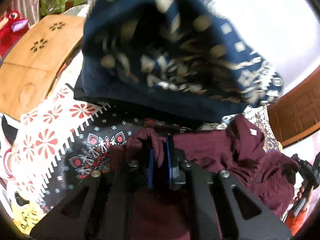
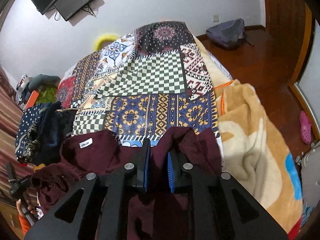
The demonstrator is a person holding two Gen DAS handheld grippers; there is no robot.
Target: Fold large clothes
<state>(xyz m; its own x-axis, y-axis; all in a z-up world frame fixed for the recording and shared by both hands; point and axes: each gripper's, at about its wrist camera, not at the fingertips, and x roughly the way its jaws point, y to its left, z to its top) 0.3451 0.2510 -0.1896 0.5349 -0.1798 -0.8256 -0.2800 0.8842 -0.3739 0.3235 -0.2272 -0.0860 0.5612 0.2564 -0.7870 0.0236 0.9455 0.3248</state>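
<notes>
A maroon knit garment [image 2: 96,156] with a white neck label [image 2: 86,141] lies bunched on the patterned bedspread [image 2: 148,74]. My left gripper [image 1: 160,150] is shut on a fold of the maroon garment [image 1: 230,152]. My right gripper [image 2: 159,150] is closed on another fold of it, with cloth pinched between the blue pads [image 2: 147,172]. In the right wrist view the other gripper [image 2: 18,182] shows at the garment's left end.
A navy patterned garment [image 1: 160,50] lies heaped close ahead of the left gripper, also seen at the bed's left edge [image 2: 40,128]. A beige fleece blanket [image 2: 256,132] covers the bed's right side. A wooden table [image 1: 38,60] stands left. Backpack [image 2: 228,32] on floor.
</notes>
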